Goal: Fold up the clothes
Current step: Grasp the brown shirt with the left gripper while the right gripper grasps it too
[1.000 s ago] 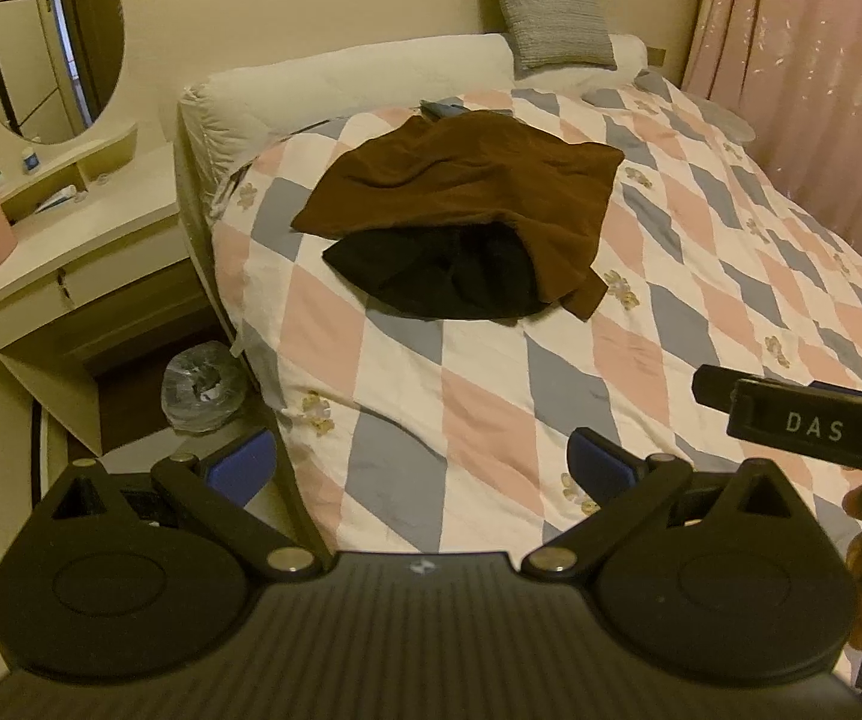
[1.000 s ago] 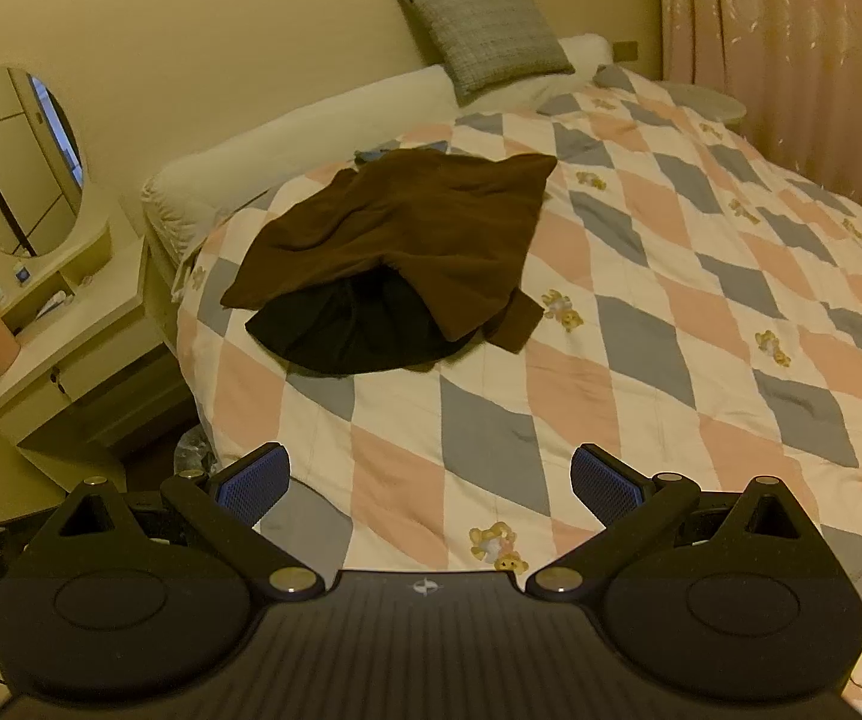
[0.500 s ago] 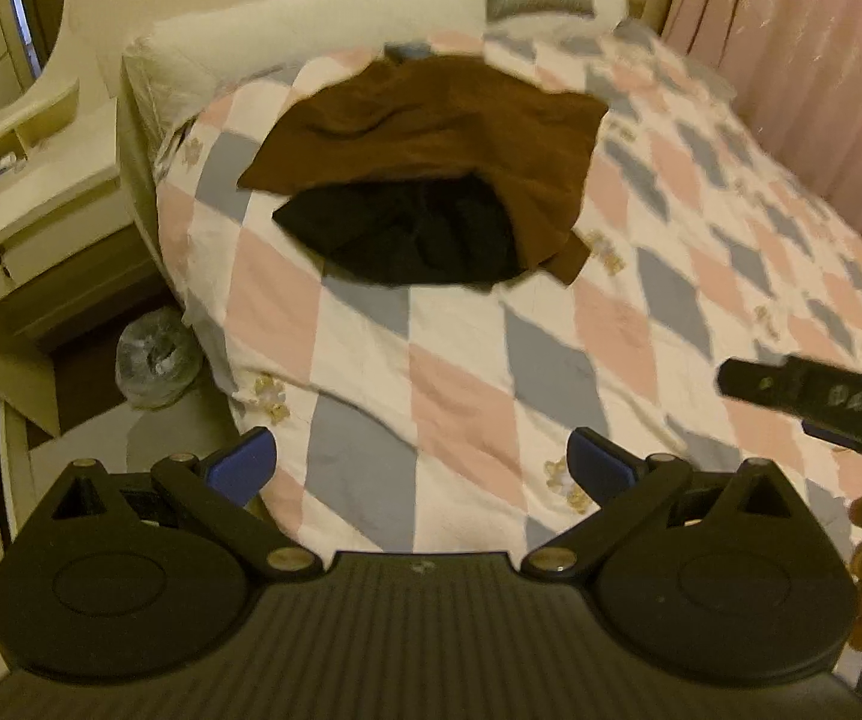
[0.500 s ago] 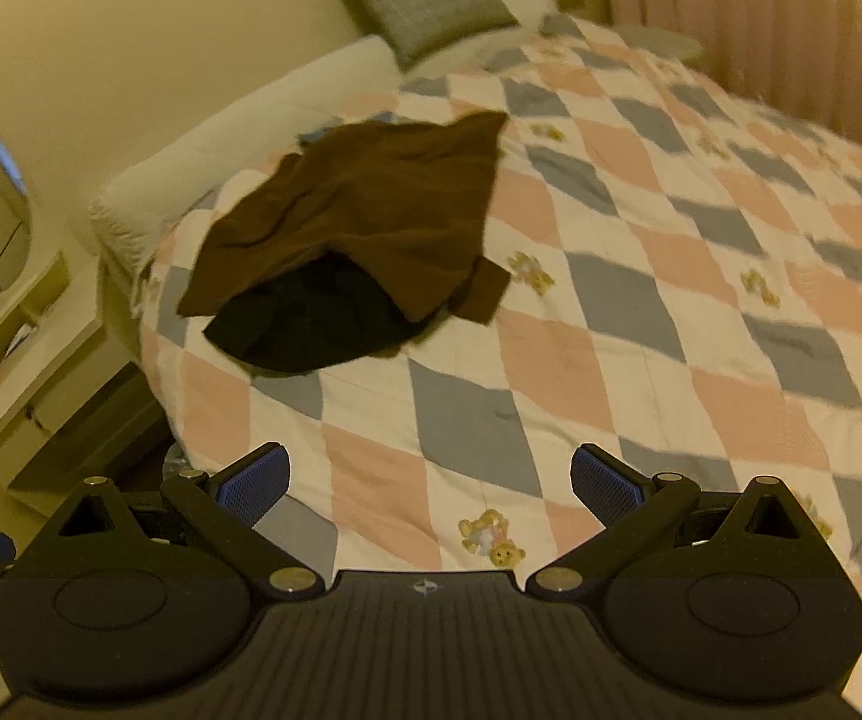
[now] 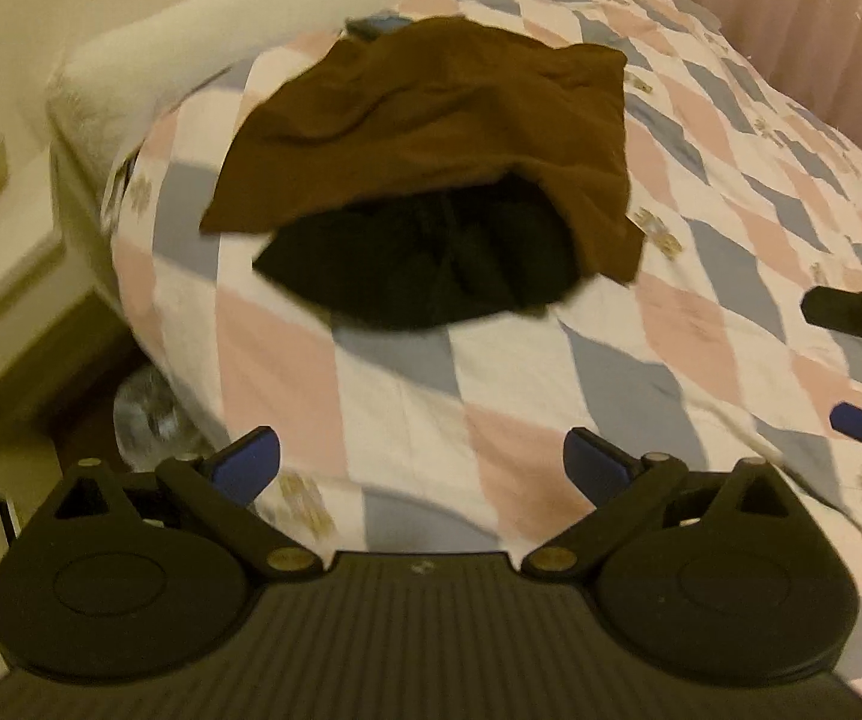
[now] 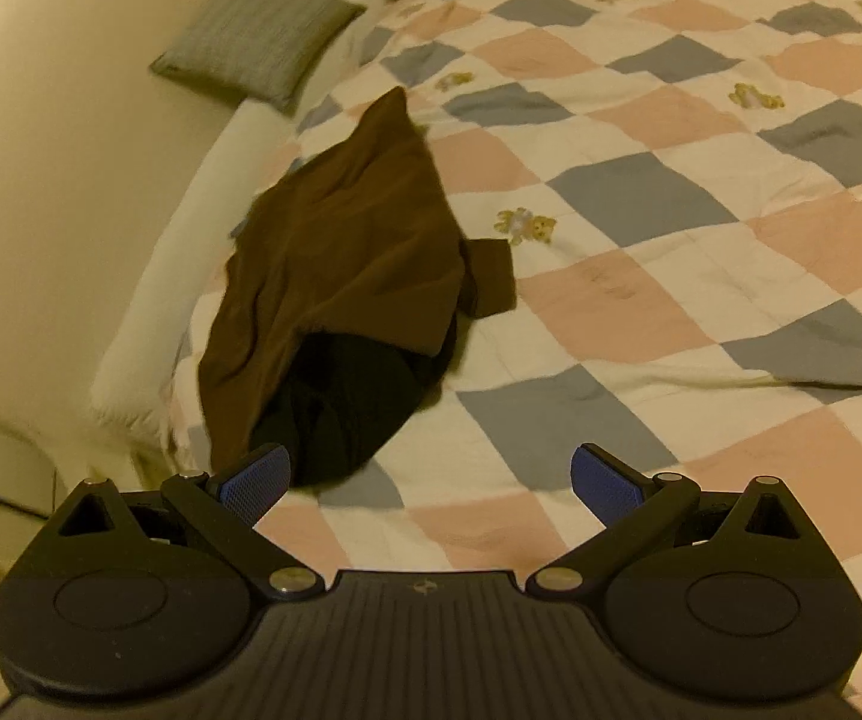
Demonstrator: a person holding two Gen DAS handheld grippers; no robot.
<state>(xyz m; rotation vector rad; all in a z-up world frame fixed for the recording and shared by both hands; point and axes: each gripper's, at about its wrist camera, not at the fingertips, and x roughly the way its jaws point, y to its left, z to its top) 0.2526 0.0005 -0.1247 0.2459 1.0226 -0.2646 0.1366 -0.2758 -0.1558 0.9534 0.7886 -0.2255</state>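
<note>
Clearly nothing is folded yet: the brown garment [image 5: 431,126] lies rumpled over a black garment [image 5: 425,264] on the bed [image 5: 701,312], near its headboard end. Left gripper [image 5: 422,462] and right gripper [image 6: 428,483] hover spread wide, empty.

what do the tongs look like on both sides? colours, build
Both match: the left tongs and right tongs have a black ribbed body, two round black side housings, black linkage arms with silver pivot pins, and blue textured finger pads. No cables or sleeves visible.
</note>
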